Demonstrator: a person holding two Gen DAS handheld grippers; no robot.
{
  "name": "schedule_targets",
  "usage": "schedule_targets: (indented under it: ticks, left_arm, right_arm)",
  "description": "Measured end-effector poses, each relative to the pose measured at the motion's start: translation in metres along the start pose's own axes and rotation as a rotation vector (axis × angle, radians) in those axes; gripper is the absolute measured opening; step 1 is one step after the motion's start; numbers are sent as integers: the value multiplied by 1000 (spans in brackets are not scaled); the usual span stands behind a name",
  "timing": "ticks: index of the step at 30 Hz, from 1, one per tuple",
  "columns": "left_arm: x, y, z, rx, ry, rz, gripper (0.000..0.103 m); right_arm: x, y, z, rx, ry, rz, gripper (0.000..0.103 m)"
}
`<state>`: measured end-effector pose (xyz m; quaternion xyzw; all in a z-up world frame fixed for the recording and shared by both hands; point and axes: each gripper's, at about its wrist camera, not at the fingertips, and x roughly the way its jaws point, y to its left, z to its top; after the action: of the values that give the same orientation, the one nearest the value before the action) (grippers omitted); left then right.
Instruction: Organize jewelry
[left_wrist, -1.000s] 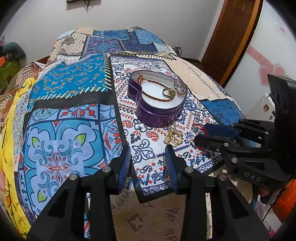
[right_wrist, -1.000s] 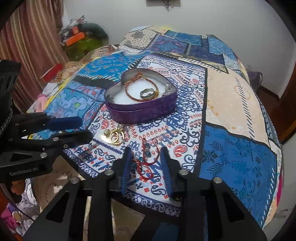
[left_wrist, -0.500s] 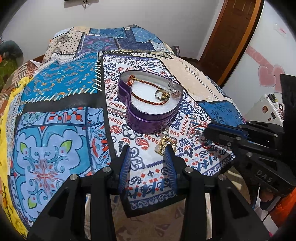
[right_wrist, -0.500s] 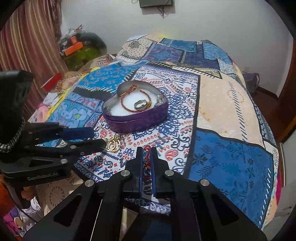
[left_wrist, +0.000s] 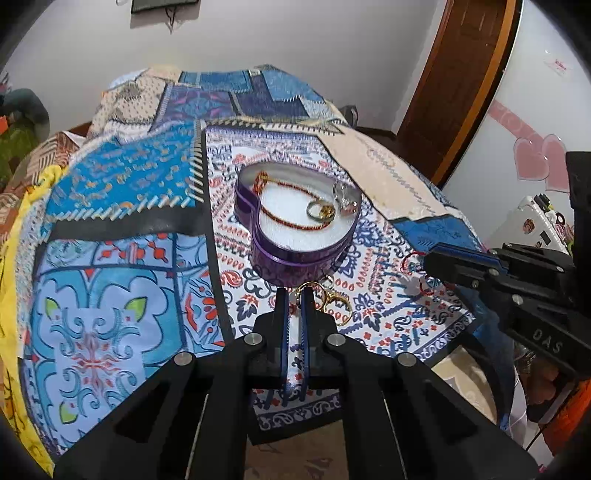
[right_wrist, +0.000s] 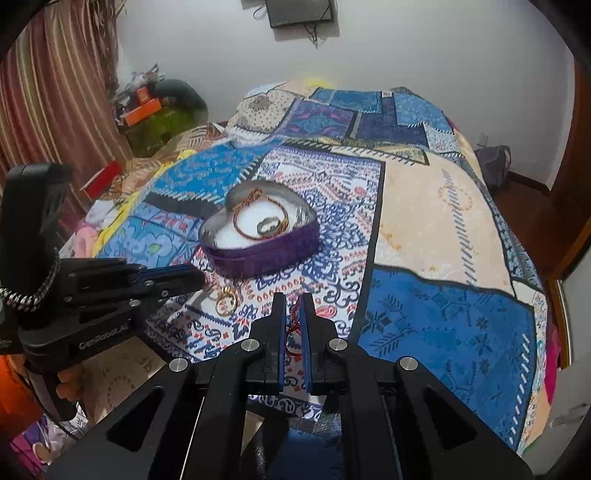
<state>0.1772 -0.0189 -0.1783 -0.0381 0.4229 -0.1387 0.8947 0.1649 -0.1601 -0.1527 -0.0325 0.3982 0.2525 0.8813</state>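
Between your right gripper's (right_wrist: 292, 306) blue pads, most of the thin red cord bracelet (right_wrist: 293, 320) is hidden; your left gripper (left_wrist: 293, 295) covers part of the gold ring cluster (left_wrist: 334, 299).

your nearest obstacle is the purple heart tin (left_wrist: 295, 254), centre of the left wrist frame, just beyond the left gripper (left_wrist: 292, 295); its wall stands up from the patchwork bedspread (left_wrist: 122, 229). the gold rings (left_wrist: 334, 295) lie on the cloth between that wall and the fingertips. the right gripper (left_wrist: 428, 262) reaches in from the right edge, near the tin's right side. to the left of the tin the bedspread lies flat and bare, and in the right wrist frame the cloth right of the tin (right_wrist: 443, 229) is open too.
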Motion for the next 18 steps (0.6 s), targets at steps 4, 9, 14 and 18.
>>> schedule_targets:
  ticks: [4, 9, 14, 18]
  left_arm:
    - [-14, 1, 5, 2, -35, 10, 4]
    - [-31, 1, 15, 10, -88, 17, 4]
    - [-38, 3, 26, 10, -123, 22, 4]
    - [-40, 5, 35, 22, -140, 34, 4]
  right_arm:
    - [-9, -3, 9, 0, -36, -6, 7]
    - [-22, -4, 24, -4, -91, -20, 6]
    - [-31, -3, 37, -7, -140, -19, 7]
    - [-32, 1, 48, -15, -169, -14, 7]
